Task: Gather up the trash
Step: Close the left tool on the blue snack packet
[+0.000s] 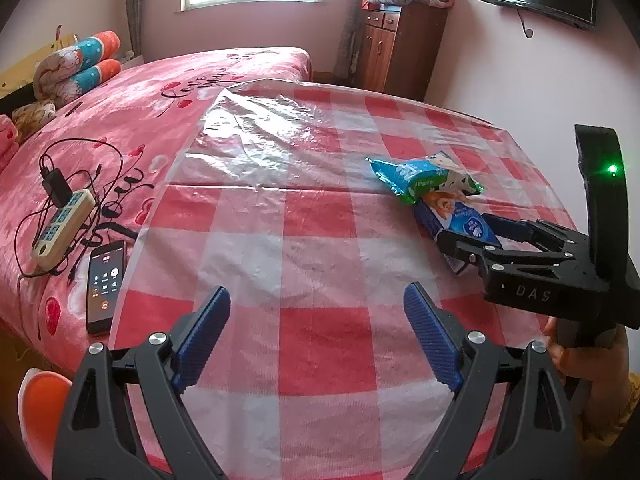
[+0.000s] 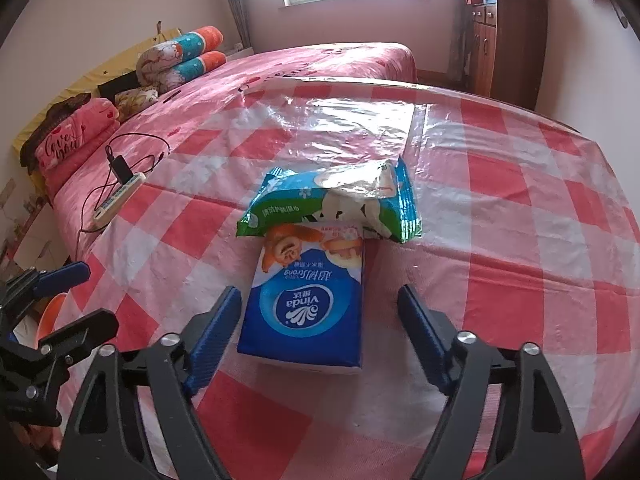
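Checked tablecloth (image 2: 520,240) — blue tissue pack (image 2: 308,304) between right gripper's (image 2: 320,316) parted fingers.

A red-checked table (image 2: 520,208) bears a blue tissue pack (image 2: 304,308) with a green wipes packet (image 2: 332,204) overlapping its far end.

A table (image 2: 520,240) stands just beside a bed (image 2: 320,64). On the table lies a tissue pack (image 2: 306,308). A wipes pack (image 2: 332,204) lies behind it, with its near edge resting on the tissue pack's far end. The right gripper (image 2: 320,320) sits with one finger on each side of the tissue pack; the left finger may touch it. The left gripper (image 1: 316,332) is over bare table, left of the packs. On the bed, left of the table, lie a power strip (image 1: 62,228) and a phone (image 1: 106,286), the phone nearer.
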Demonstrator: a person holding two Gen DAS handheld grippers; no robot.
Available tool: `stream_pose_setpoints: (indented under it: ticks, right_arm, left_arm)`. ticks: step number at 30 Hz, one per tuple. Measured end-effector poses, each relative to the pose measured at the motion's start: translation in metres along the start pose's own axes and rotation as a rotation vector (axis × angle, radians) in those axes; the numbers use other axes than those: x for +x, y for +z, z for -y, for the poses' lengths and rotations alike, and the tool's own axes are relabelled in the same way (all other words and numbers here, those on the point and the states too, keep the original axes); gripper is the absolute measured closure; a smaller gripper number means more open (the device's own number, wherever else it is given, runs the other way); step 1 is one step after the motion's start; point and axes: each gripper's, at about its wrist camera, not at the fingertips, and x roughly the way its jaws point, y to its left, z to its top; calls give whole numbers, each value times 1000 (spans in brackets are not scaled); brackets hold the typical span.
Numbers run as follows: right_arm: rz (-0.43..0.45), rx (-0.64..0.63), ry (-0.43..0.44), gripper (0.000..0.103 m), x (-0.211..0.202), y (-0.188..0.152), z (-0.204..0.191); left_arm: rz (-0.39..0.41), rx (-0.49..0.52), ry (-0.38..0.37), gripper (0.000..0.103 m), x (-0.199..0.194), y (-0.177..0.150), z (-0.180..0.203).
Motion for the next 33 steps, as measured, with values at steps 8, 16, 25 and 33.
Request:
stream_pose_setpoints:
  ticks: [8,16,25,33]
  right_arm:
    - [0,-9,12,47,-8,-5,8]
    - [16,63,-44,47,-21,-9,44]
    - [40,195,-101,46,-36,-14,101]
    - [46,201,-93,31,-39,-16,110]
  left_arm:
    - [11,57,-15,14,9,12,13]
    - [34,157,-81,14,23,38,39]
    - [18,252,-162,14,62,73,79]
    - [-16,290,-208,14,92,92,95]
